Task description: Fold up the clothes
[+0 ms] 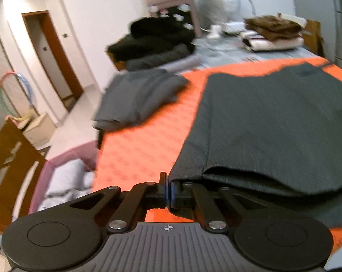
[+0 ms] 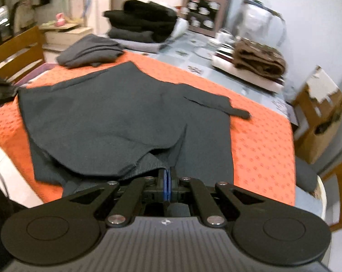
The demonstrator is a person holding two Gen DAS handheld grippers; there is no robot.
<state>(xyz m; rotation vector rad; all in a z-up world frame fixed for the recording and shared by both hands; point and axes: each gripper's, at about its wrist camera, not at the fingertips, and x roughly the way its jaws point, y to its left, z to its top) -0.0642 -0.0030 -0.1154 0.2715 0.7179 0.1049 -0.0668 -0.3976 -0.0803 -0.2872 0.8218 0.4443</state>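
A dark grey garment (image 1: 272, 124) lies spread over the orange cloth (image 1: 143, 140) on the table. My left gripper (image 1: 169, 184) is shut on the garment's near left corner, and the fabric rises in a fold from the fingers. In the right wrist view the same dark grey garment (image 2: 116, 117) spreads ahead, partly doubled over, with a small flap (image 2: 236, 112) sticking out at the right. My right gripper (image 2: 168, 176) is shut on the garment's near edge, where the layers bunch together.
A folded grey garment (image 1: 137, 97) lies at the orange cloth's far left corner. Behind it are a black clothes pile (image 1: 157, 38), a brown folded stack (image 1: 272, 29) and a white appliance (image 2: 259, 22). Wooden chairs (image 2: 14, 49) stand around, and a cardboard box (image 2: 318, 117) sits at the right.
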